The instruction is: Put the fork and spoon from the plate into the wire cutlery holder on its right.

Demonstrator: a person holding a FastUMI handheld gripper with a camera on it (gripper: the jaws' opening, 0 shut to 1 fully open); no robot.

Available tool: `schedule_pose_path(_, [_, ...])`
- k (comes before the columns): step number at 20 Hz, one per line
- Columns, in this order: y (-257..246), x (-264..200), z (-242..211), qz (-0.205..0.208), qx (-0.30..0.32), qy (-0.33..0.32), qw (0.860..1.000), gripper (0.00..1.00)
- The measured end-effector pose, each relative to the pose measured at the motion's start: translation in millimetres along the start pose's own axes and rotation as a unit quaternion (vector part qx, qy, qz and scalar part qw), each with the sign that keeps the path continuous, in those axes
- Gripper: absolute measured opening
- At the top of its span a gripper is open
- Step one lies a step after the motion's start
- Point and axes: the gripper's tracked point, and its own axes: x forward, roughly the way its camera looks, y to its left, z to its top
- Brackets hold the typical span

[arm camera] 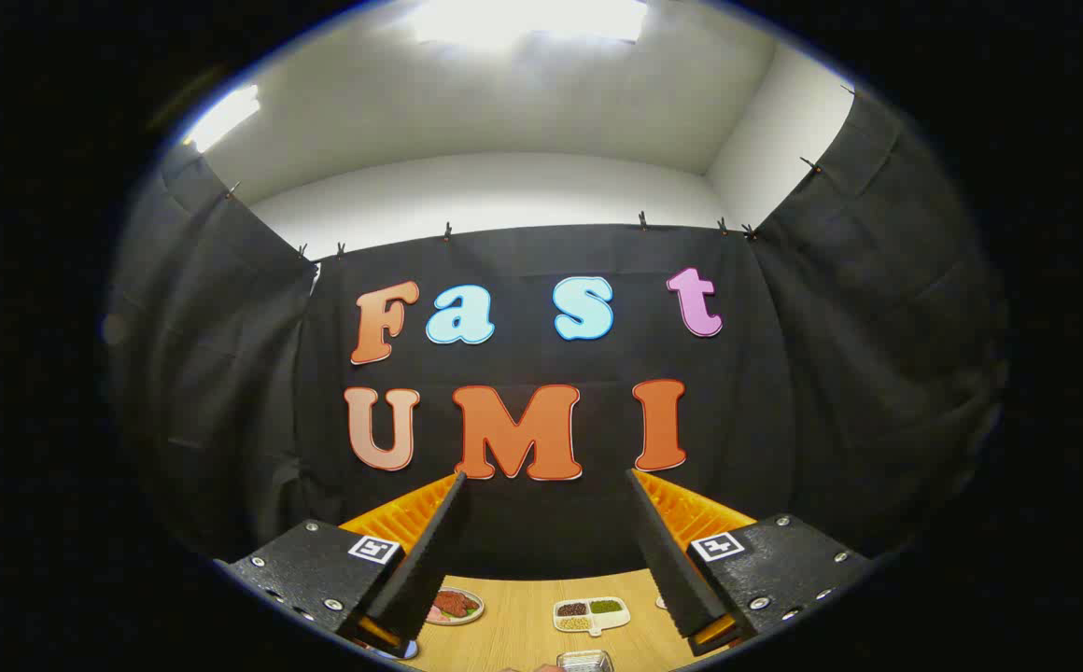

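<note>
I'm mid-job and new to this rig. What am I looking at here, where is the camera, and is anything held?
The camera rides on a hand-held gripper and looks forward along its two fingers, the dark wedges low in the gripper view. They stand wide apart with nothing between them, so nothing is held. The gripper is tilted up toward the booth's black cloth wall. Beyond the fingers, low down, is a wooden table with a plate of food near the left finger, a small divided tray holding three fillings, and a metallic item too cropped to identify.
</note>
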Motion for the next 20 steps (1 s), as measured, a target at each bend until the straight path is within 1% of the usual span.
schedule_pose_path(4, [7.2,1.5,-14.2,0.009,-0.031,0.022,0.999,0.97])
schedule_pose_path(6, [21.8,3.5,-15.8,0.028,-0.025,0.025,0.999,0.97])
schedule_pose_path(11, [40.9,13.7,-19.5,0.047,-0.02,0.023,0.998,0.97])
schedule_pose_path(17, [52.2,21.9,-24.6,0.046,-0.033,0.025,0.998,0.97])
schedule_pose_path(20, [58.1,25.0,-28.6,0.043,-0.03,0.028,0.998,0.97])
